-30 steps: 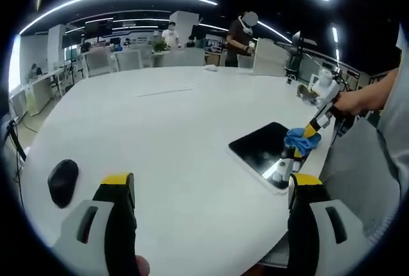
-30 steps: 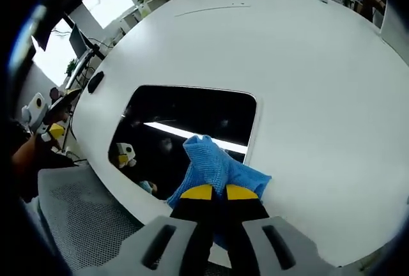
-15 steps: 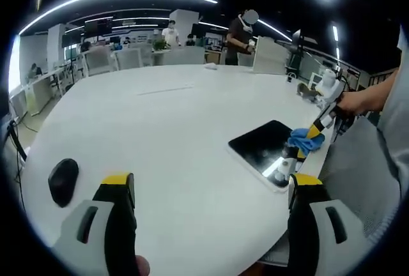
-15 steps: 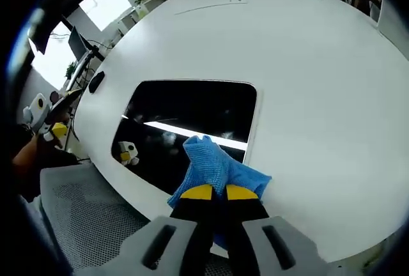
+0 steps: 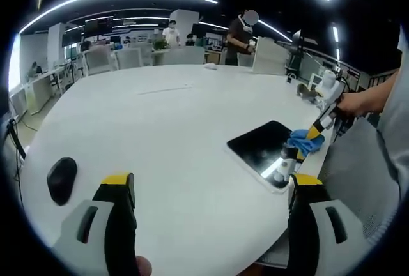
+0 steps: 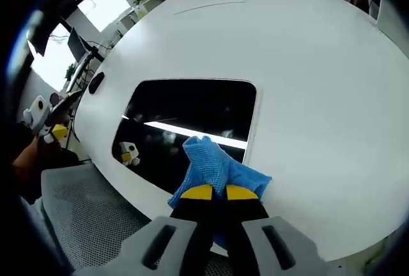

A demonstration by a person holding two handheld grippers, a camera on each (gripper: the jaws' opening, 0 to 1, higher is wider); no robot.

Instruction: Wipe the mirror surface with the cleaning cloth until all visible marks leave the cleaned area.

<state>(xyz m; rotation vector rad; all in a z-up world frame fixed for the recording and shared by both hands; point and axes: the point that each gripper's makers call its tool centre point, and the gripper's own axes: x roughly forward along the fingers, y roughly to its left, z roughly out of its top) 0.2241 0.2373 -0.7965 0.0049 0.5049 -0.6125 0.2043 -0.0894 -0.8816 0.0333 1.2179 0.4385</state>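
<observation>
A dark rectangular mirror point(image 6: 192, 113) lies flat near the edge of the white table point(image 6: 307, 65); it reflects a ceiling light strip and carries faint smudges. My right gripper point(image 6: 213, 192) is shut on a blue cleaning cloth point(image 6: 214, 167), whose free end rests on the mirror's near edge. In the left gripper view the mirror point(image 5: 262, 145) sits at the right, with the right gripper point(image 5: 311, 133) and blue cloth point(image 5: 303, 140) at its far corner, held by a person's hand point(image 5: 358, 102). My left gripper point(image 5: 208, 183) hovers open over the table, nothing between its jaws.
A black computer mouse point(image 5: 61, 180) lies on the table at the left. A grey mesh chair point(image 6: 83, 212) stands beside the table edge by the mirror. People stand at the far end of the room point(image 5: 241, 36).
The cloth has barely moved on the mirror's near edge; the right gripper view has shifted slightly. The left gripper has stayed put.
</observation>
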